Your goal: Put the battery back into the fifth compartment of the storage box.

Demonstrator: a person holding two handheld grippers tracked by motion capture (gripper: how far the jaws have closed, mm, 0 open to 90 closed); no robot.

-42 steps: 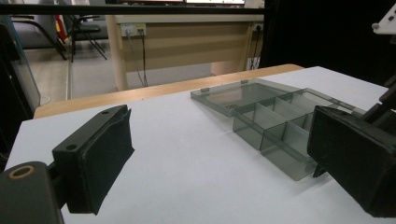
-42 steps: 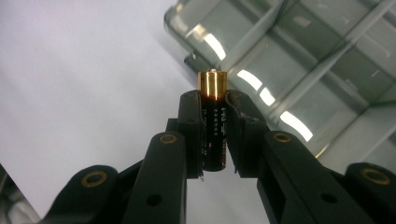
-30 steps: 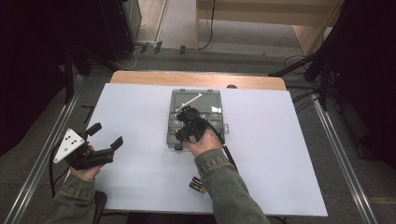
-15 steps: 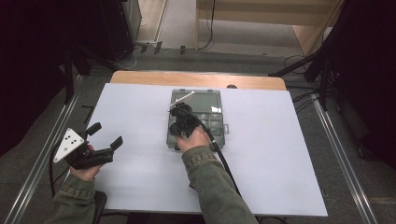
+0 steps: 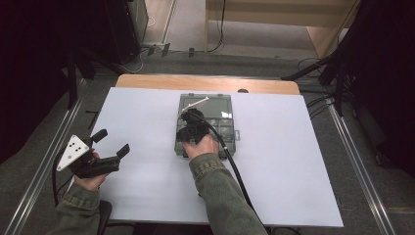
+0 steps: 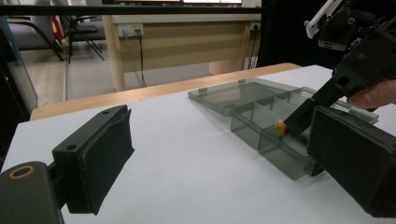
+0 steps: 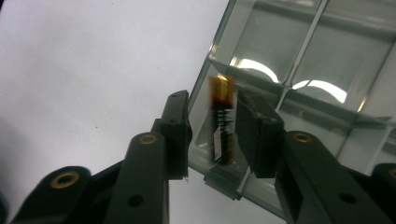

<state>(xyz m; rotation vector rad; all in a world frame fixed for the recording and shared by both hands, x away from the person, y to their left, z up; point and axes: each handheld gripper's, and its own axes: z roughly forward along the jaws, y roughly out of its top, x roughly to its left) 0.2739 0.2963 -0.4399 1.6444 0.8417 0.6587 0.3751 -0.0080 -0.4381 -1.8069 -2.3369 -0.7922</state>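
My left gripper rests on the table nearest me, jaws spread and empty. Farther out, my right gripper hangs over the near-left compartment of the clear box; its jaws have just been opening (a gap shows beside each pad), so the battery sits released between them, blurred, above that compartment.

Battery between parted jaws, over organizer box corner compartment.
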